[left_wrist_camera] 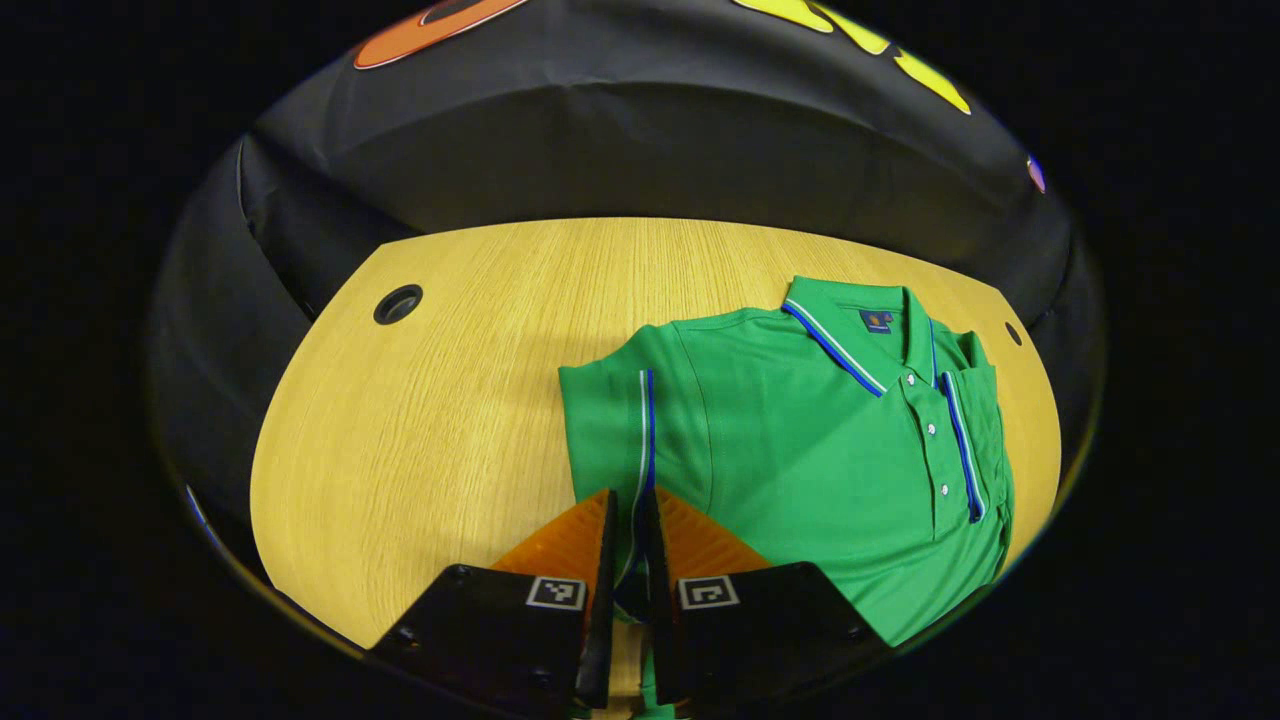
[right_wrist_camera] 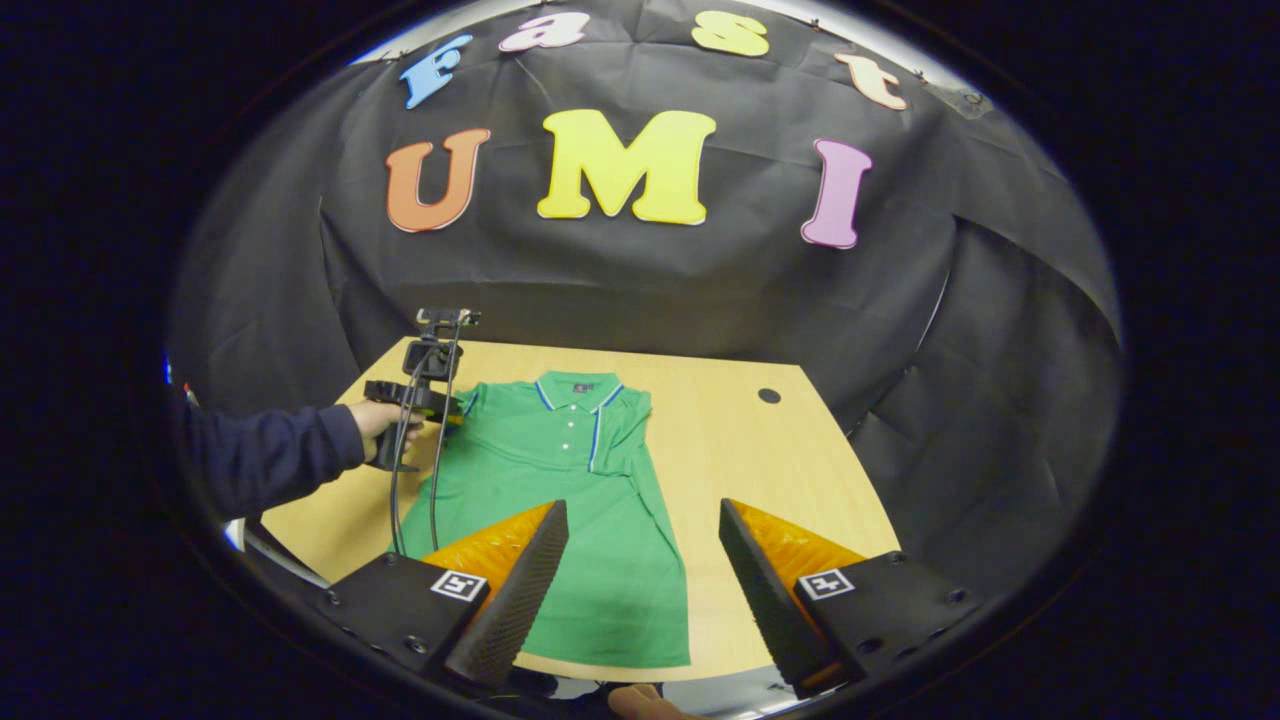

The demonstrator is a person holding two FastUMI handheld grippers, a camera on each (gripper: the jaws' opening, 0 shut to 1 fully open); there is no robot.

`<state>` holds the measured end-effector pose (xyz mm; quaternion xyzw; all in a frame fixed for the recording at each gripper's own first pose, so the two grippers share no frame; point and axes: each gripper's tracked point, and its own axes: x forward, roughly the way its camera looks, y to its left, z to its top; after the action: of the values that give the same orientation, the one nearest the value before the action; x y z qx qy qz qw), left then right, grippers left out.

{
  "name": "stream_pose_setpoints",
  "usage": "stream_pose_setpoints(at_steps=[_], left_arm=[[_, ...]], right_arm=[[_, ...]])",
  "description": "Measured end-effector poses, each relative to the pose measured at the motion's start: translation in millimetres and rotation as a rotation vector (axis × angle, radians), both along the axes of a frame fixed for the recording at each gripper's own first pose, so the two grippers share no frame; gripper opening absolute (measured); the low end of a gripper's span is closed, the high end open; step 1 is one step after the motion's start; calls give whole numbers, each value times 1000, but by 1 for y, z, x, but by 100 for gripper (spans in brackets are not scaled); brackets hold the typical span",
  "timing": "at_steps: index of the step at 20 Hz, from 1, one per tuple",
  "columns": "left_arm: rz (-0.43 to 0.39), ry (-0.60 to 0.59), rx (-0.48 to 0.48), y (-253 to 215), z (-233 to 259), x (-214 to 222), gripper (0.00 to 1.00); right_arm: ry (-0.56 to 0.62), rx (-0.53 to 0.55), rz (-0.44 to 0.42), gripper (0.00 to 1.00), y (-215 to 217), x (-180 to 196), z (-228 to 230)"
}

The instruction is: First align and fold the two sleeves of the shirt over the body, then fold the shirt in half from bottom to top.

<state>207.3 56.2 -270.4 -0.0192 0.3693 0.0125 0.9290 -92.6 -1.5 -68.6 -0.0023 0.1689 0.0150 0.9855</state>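
Observation:
A green polo shirt (left_wrist_camera: 820, 450) lies face up on the wooden table (left_wrist_camera: 420, 420), collar toward the far side. Its far sleeve (left_wrist_camera: 975, 430) is folded over the chest. My left gripper (left_wrist_camera: 630, 510) is shut on the striped cuff of the near sleeve (left_wrist_camera: 610, 430), which still lies flat at the shirt's edge. In the right gripper view the shirt (right_wrist_camera: 570, 500) stretches toward me, and a hand holds the left gripper (right_wrist_camera: 440, 405) at the shirt's left shoulder. My right gripper (right_wrist_camera: 642, 510) hangs open above the shirt's right edge, nothing between its fingers.
A round cable hole (left_wrist_camera: 398, 303) sits at the table's far left corner and another cable hole (right_wrist_camera: 768, 395) at the far right. Bare wood (right_wrist_camera: 740, 450) lies right of the shirt. A dark sleeve (right_wrist_camera: 270, 455) reaches in from the left. Black cloth walls surround the table.

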Motion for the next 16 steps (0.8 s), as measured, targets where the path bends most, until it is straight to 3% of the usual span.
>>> stream_pose_setpoints(at_steps=[4,9,16], left_arm=[[-12,24,18,0,0,0,4],[-39,59,67,3,2,0,3],[-27,-6,74,-2,32,-5,3]], right_arm=[[-11,13,2,95,-7,4,2],[-35,45,-1,97,-24,7,9],[-19,76,-7,95,-38,8,-4]])
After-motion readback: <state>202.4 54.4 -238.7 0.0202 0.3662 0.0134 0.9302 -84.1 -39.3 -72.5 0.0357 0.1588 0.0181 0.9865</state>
